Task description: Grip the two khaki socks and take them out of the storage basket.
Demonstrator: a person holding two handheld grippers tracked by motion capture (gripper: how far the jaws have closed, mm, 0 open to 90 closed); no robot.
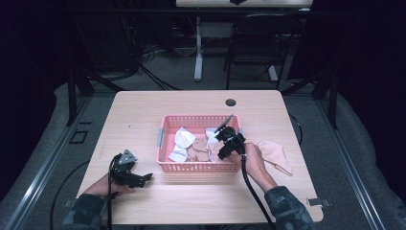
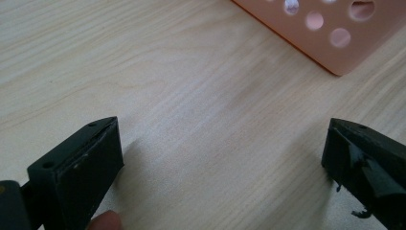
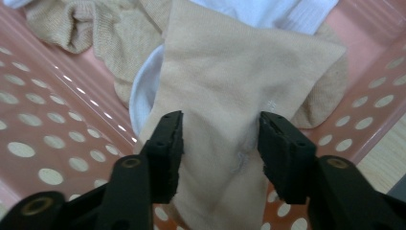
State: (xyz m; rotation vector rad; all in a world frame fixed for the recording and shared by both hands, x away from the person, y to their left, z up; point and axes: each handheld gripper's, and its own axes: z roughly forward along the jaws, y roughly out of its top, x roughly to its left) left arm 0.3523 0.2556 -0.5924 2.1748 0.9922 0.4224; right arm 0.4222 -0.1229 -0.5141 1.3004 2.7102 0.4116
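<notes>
At frame centre, the right tool (image 1: 229, 135) is reaching into the pink basket (image 1: 165, 125), jaws parted astride a beige cloth (image 3: 225, 96), apparently to pinch it. The left tool (image 1: 139, 178) is idling wide open on the tabletop (image 1: 143, 105), lower left.

Table (image 1: 143, 110) brightly lit from above, surroundings dark; close views soft; faint shadows.

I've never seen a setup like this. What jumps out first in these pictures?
The pink basket in the middle of the wooden table, heaped with white and beige cloths. The right gripper reaches into it, jaws apart on either side of a beige cloth. Another beige cloth lies on the table right of the basket, and the left gripper rests open near the front edge.
</notes>
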